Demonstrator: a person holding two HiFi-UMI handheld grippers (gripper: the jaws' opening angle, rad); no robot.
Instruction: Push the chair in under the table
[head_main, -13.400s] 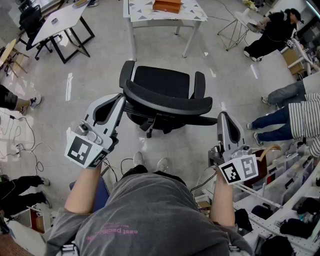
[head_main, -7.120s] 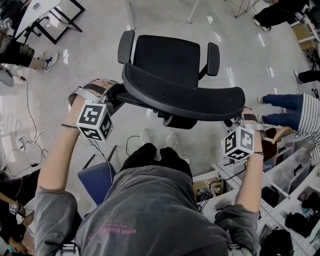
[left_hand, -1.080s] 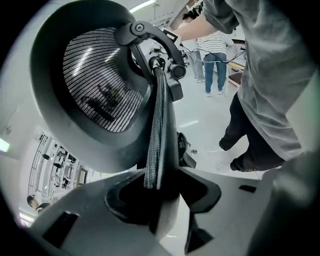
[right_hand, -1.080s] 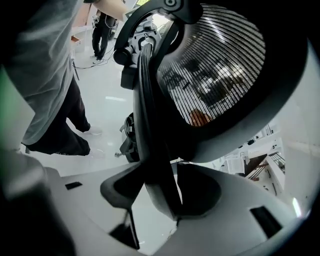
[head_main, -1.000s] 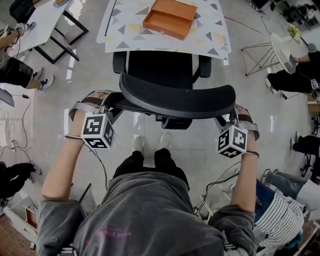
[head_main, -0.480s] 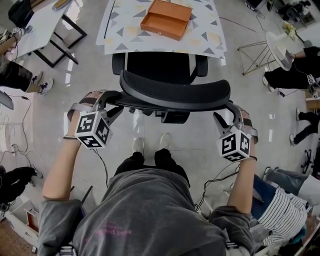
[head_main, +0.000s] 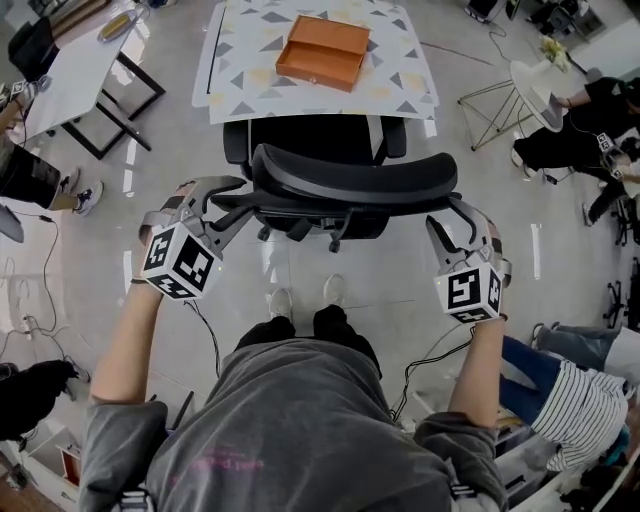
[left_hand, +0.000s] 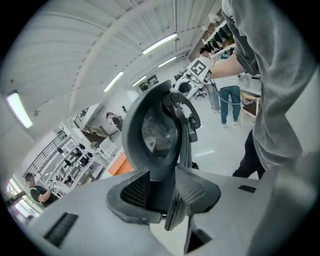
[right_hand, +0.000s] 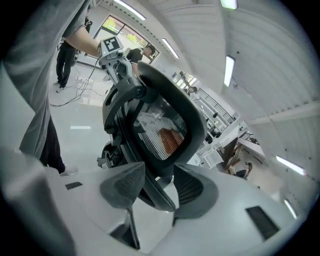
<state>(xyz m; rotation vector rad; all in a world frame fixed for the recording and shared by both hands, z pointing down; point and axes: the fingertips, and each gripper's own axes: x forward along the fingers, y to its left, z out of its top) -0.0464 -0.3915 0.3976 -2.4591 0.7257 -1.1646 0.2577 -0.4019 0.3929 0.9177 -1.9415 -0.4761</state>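
Note:
A black mesh office chair (head_main: 355, 180) stands before me, its seat (head_main: 310, 140) tucked under the table (head_main: 410, 85) with the triangle-patterned top. An orange box (head_main: 322, 52) lies on that table. My left gripper (head_main: 228, 200) is at the backrest's left end. The left gripper view shows the backrest (left_hand: 155, 130) edge between the closing jaws of the left gripper (left_hand: 167, 200), with the pads against it. My right gripper (head_main: 448, 215) is at the backrest's right end. In the right gripper view the right gripper (right_hand: 155, 187) has its pads clamped on the backrest (right_hand: 165, 125) rim.
A white desk (head_main: 70, 50) on black legs stands at the far left. A wire stand (head_main: 490, 100) and a seated person (head_main: 570, 130) are at the right, another person (head_main: 30, 170) at the left. Cables (head_main: 40, 300) trail on the floor. My feet (head_main: 305, 300) are just behind the chair.
The chair has rolled forward across the floor until its seat went under the table. Over the last second both grippers rose and rolled at the backrest's ends.

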